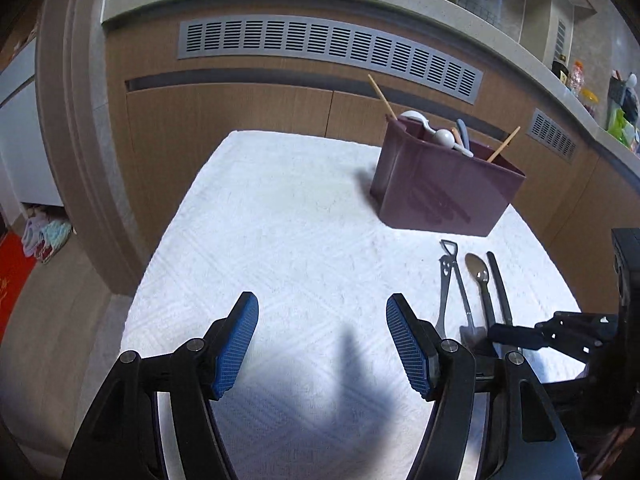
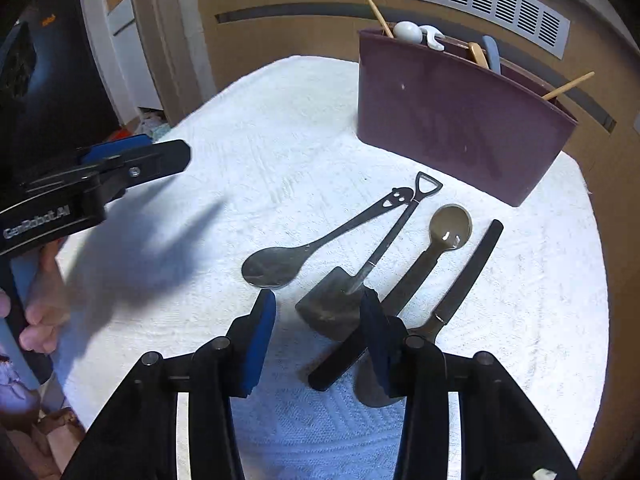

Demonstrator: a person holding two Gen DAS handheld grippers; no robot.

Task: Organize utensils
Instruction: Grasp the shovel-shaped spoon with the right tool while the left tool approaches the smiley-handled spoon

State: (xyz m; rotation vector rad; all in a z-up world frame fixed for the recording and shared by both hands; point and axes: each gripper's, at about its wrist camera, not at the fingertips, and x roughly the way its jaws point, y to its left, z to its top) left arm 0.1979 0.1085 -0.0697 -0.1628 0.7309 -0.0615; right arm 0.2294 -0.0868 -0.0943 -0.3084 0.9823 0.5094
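Several metal utensils lie side by side on the white towel [image 2: 248, 128]: a smiley-handled spoon [image 2: 276, 266], a shovel-shaped spoon [image 2: 330, 308], a black-handled spoon [image 2: 450, 222] and a black-handled knife [image 2: 476, 256]. My right gripper [image 2: 318, 300] hovers over them, its jaws apart; the shovel blade lies below the gap and neither pad presses on it. The left gripper [image 1: 322, 308] is open over bare towel, left of the utensils [image 1: 460, 280]. A purple caddy [image 1: 444, 188] behind them holds chopsticks and white spoons.
Wooden cabinet fronts with a grey vent [image 1: 328, 46] rise behind the table. The towel's edges [image 1: 160, 248] drop off on the left and right. A person's hand [image 2: 40, 308] grips the left tool. Jars and clutter sit on the counter [image 1: 592, 96] at far right.
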